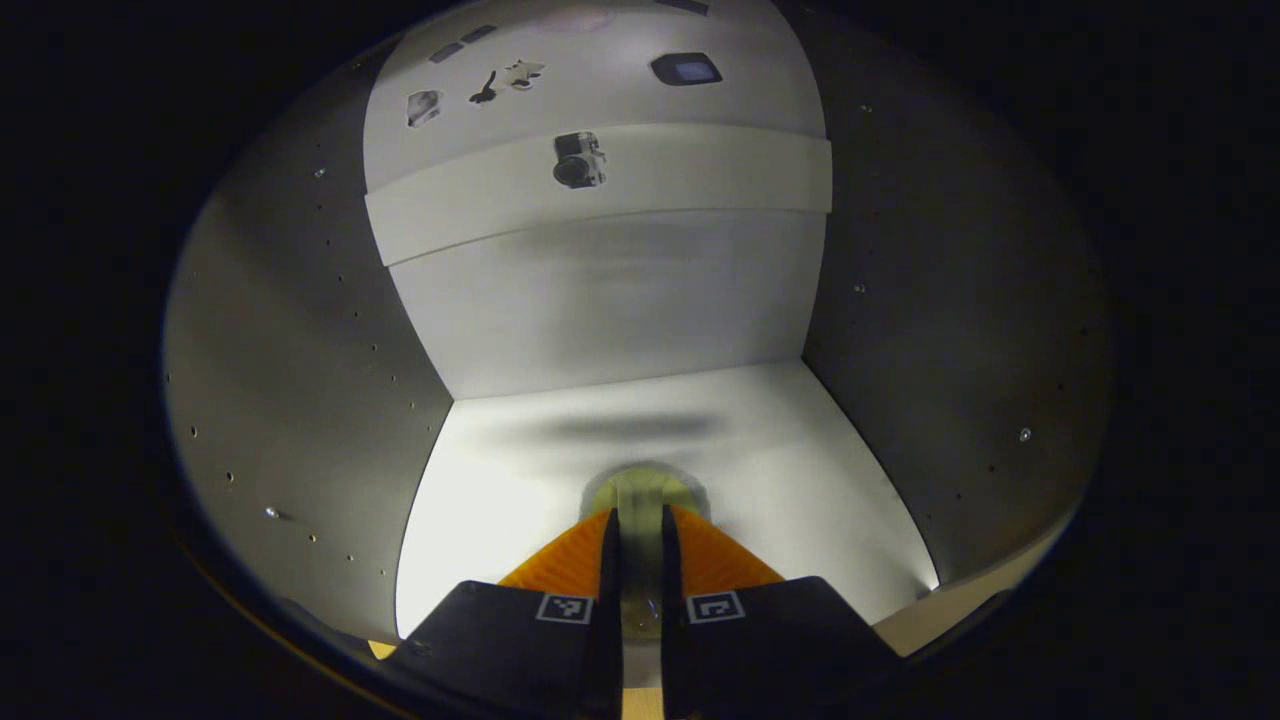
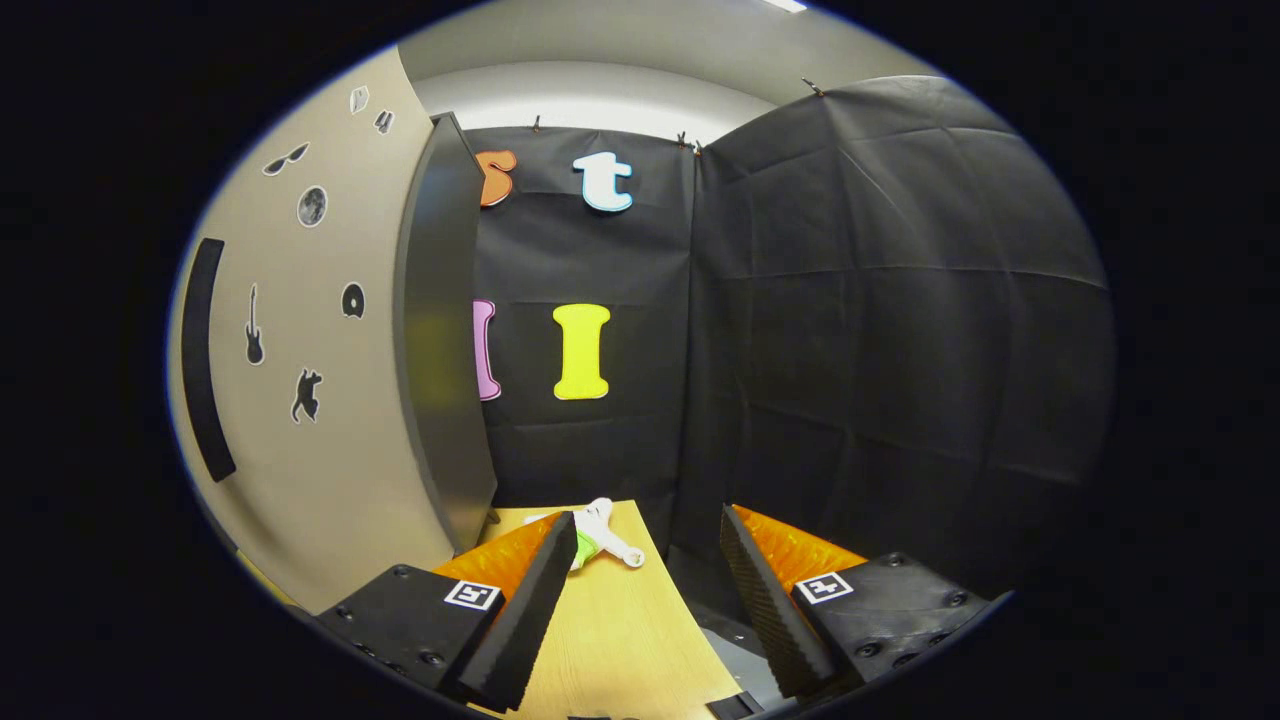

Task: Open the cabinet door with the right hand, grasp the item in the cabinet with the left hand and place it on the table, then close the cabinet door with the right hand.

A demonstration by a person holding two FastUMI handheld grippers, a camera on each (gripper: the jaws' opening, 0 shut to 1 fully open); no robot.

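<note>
- Inside the white cabinet (image 1: 600, 330), the left gripper (image 1: 640, 530) pinches a pale green, flat item (image 1: 640, 495) on the shelf floor.
- The right gripper (image 2: 645, 545) gapes wide beside the open grey door (image 2: 440, 350).
- Advice: lift straight, withdraw without scraping walls.

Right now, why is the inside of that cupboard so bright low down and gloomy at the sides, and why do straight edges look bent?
In the left gripper view, light washes out the cabinet floor, the side walls fall into shade, and a soft shadow crosses the back panel. In the right gripper view, the fisheye lens bows the open cabinet door and the table.
</note>
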